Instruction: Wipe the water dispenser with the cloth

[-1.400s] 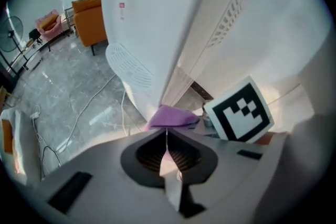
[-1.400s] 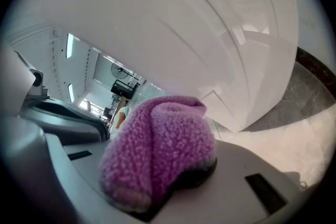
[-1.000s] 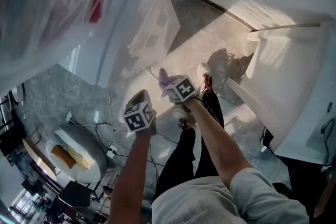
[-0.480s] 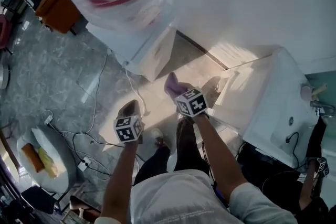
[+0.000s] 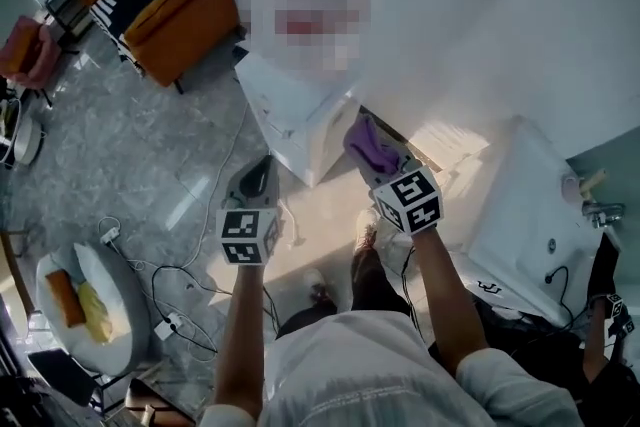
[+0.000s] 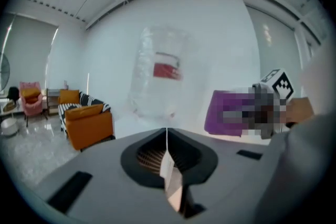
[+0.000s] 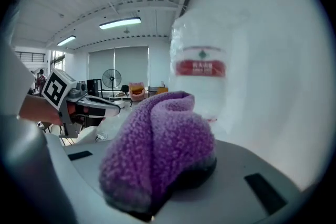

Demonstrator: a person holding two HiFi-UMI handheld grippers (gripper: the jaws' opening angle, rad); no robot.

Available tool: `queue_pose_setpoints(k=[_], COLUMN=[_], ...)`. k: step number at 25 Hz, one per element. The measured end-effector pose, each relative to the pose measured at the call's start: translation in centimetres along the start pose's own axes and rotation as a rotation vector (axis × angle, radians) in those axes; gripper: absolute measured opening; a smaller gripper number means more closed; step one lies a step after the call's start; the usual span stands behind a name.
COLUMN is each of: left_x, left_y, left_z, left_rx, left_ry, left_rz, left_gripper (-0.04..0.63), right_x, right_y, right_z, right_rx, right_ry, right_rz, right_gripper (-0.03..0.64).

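The white water dispenser (image 5: pixel 300 110) stands ahead of me with a clear bottle (image 7: pixel 202 76) on top; in the head view the bottle is hidden by a mosaic patch. My right gripper (image 5: pixel 380 158) is shut on a folded purple cloth (image 7: pixel 157 155), held up close to the dispenser's right side. The cloth (image 5: pixel 367 139) sticks out past the jaws. My left gripper (image 5: pixel 260 170) is shut with nothing in it and hangs just left of the dispenser's lower body. In the left gripper view, the bottle (image 6: pixel 157 76) shows ahead and the cloth (image 6: pixel 226 113) to the right.
An orange sofa (image 5: pixel 170 10) and a pink chair (image 5: pixel 25 50) stand at the back left. Cables and a power strip (image 5: pixel 170 320) lie on the marble floor beside a round white table (image 5: pixel 115 280). A white cabinet (image 5: pixel 530 215) stands on the right.
The head view has swung from the floor up to the dispenser. Both grippers rose toward it, and the right one carried the cloth closer to its side.
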State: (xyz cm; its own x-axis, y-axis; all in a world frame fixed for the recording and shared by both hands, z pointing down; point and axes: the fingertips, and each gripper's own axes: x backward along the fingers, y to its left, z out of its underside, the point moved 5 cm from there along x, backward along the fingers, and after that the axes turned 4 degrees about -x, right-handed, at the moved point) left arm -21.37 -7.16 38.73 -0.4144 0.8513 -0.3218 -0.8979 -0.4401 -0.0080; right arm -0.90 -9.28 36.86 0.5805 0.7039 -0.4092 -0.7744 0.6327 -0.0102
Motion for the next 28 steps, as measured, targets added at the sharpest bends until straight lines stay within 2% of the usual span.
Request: queue_pose_setpoints(k=[2,4,8,13,16,20,23,28], left_x=[2.0,4.1,7.7,12.3,15.0,17.5,18.4,18.6], left_y=[-0.3,-0.4,-0.2,-1.0,-1.2,-0.8,-0.7,-0.8], left_z=[-2.7,-5.1,-9.5,-13.9,-15.6,-17.4,-17.5,-17.0], left_rx=[-0.112,-0.192,-0.233,-0.354,-0.376,-0.385,-0.388,-0.385], left_ry=[-0.025,-0.060,-0.147,-0.238,-0.291,-0.344,-0.352,-0.336], left_rz=[0.016,0.024,0.025,0.005,-0.007,-0.042,-0.054,-0.057], left_gripper=[0.018,0.018,0.018,0.018,0.018,0.018,0.018,0.018], right_x=[1.8,3.8,7.7,10.6,12.4,14.0,14.4,14.1], right_y=[0.8,1.4,2.8,6.0,8.3,9.5,10.1,11.1], right_z=[-2.5,-5.1,-10.4,-14.9,-16.3,-16.6,-16.6,-16.4], right_rx=[0.048,0.083,0.125,0.193,0.231,0.235,0.236,0.242], right_ry=[-0.038,-0.079,-0.195,-0.269,-0.308,-0.329,-0.328,-0.327], right_rz=[0.006,0.019,0.037,0.023,0.000,0.027,0.029,-0.015], right_gripper=[0.065,0.064,0.065,0.065,0.065,0.065,0.064,0.064])
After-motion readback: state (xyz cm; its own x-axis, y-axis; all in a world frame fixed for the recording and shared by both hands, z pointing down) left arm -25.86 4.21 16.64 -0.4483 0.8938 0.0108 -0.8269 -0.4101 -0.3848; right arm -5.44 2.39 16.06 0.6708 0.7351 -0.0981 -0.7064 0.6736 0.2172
